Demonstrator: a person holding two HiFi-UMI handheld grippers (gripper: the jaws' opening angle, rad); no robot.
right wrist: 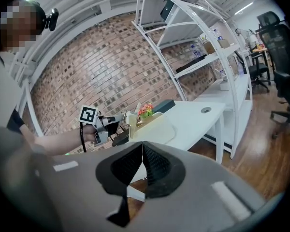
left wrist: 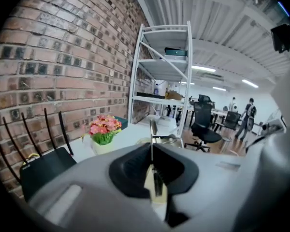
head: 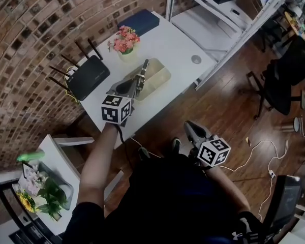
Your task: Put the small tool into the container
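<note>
Metal small tool (head: 143,71) pinched in left tongs (head: 135,87) at container (head: 162,78) edge; thin grip may pivot, dropping it onto surface (head: 173,43). Right tongs (head: 192,130) pressed together, empty.

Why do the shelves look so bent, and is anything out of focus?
Right gripper view: wide-angle lens bows the white shelf rack; head view: brick wall curves likewise; left gripper view: the left gripper near the lens is soft, flowers sharper.

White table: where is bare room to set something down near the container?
Bare: the table between the container, the cable hole and the dark blue book, toward the shelf. Crowded: along the brick wall, where router, flower pot and left gripper with the small tool bunch by the container.
</note>
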